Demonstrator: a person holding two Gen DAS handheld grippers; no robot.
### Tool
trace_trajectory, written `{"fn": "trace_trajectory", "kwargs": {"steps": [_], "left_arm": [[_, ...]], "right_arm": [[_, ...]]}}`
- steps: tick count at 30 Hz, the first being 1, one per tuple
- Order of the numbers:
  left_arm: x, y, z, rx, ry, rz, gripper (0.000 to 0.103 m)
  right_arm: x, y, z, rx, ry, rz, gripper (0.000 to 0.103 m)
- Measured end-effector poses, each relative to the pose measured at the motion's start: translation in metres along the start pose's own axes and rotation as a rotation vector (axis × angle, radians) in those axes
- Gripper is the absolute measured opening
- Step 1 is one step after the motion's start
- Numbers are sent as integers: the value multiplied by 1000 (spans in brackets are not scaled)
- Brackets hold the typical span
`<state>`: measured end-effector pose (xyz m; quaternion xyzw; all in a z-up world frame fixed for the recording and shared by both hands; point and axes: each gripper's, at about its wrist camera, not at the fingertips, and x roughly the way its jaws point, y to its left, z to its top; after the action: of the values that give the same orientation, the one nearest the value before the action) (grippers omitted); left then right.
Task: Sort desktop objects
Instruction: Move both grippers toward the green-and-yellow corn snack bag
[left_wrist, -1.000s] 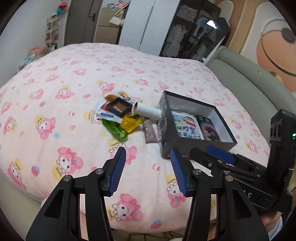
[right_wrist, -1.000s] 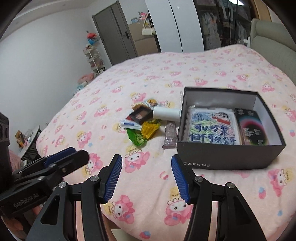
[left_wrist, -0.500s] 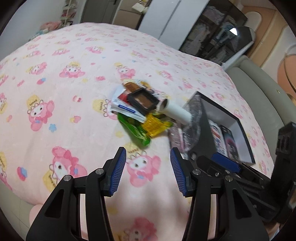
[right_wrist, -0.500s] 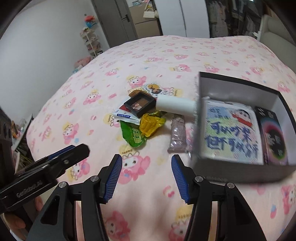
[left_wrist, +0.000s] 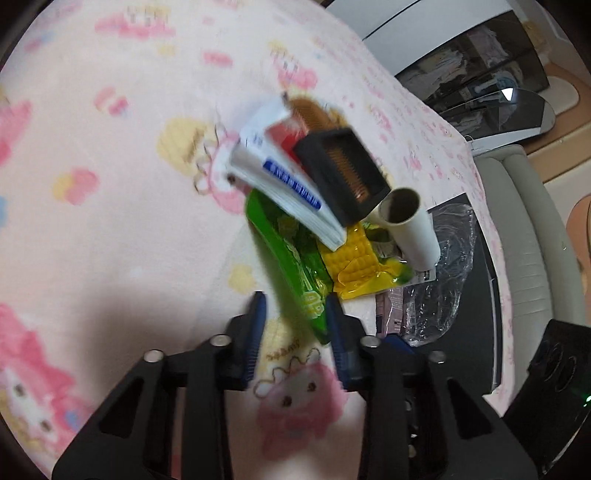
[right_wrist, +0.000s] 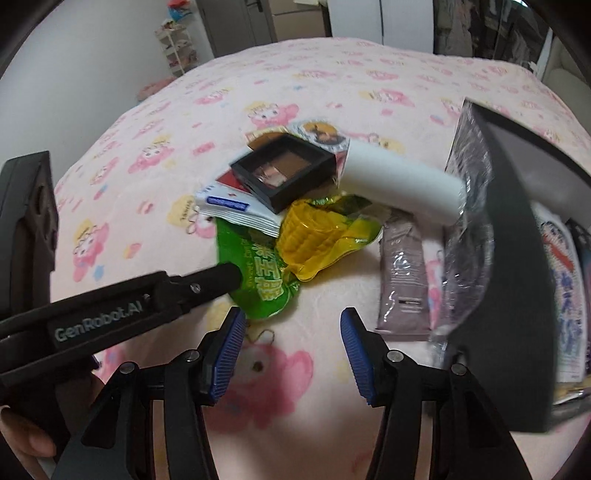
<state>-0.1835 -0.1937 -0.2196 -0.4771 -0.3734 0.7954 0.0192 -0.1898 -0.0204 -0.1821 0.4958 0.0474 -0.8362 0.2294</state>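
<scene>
Pink cartoon-print bedding fills the left wrist view, where the left claw (left_wrist: 295, 314) stands spread with the near end of the green snack packet (left_wrist: 291, 258) between its tips, below a heap of white sachets (left_wrist: 280, 181), a black compact (left_wrist: 343, 173), a yellow corn packet (left_wrist: 354, 262) and a white tube (left_wrist: 410, 225). From the right wrist view, the right claw (right_wrist: 291, 343) hangs spread and empty over bare bedding, and only here does the dark box (right_wrist: 517, 229) on the right show items already inside, with a grey sachet (right_wrist: 402, 277) just beside it. I judge a pick of the green packet is in hand; closing squarely on its thin edge comes next.
</scene>
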Motion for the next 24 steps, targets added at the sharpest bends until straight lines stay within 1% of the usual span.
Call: {"fn": "trace_trajectory", "kwargs": {"steps": [1, 2, 3, 4, 10, 13, 16, 18, 20, 24], "left_arm": [[0, 0, -2, 1, -2, 0, 11], [-1, 0, -4, 1, -5, 1, 5], [-1, 0, -6, 2, -7, 1, 4], [-1, 0, -8, 3, -10, 1, 2], [-11, -4, -25, 27, -37, 6, 0], [-20, -8, -36, 51, -53, 2, 0], [-20, -4, -35, 31, -43, -19, 1], [-18, 0, -28, 10, -30, -37, 5], [-15, 2, -19, -3, -16, -47, 18], [-5, 3, -4, 14, -11, -3, 19]], "right_arm": [[4, 0, 0, 5, 7, -2, 46], [7, -1, -1, 9, 13, -5, 43], [9, -2, -2, 12, 16, -9, 40], [9, -2, -4, 14, 18, -11, 40], [-1, -9, -18, 49, 23, -11, 40], [-9, -13, -26, 75, 22, 4, 40], [-11, -16, -27, 97, 24, 20, 40], [-10, -18, -25, 115, 28, 31, 40], [-8, -18, -20, 128, 28, 42, 40], [4, -16, -9, 117, 26, 23, 41]]}}
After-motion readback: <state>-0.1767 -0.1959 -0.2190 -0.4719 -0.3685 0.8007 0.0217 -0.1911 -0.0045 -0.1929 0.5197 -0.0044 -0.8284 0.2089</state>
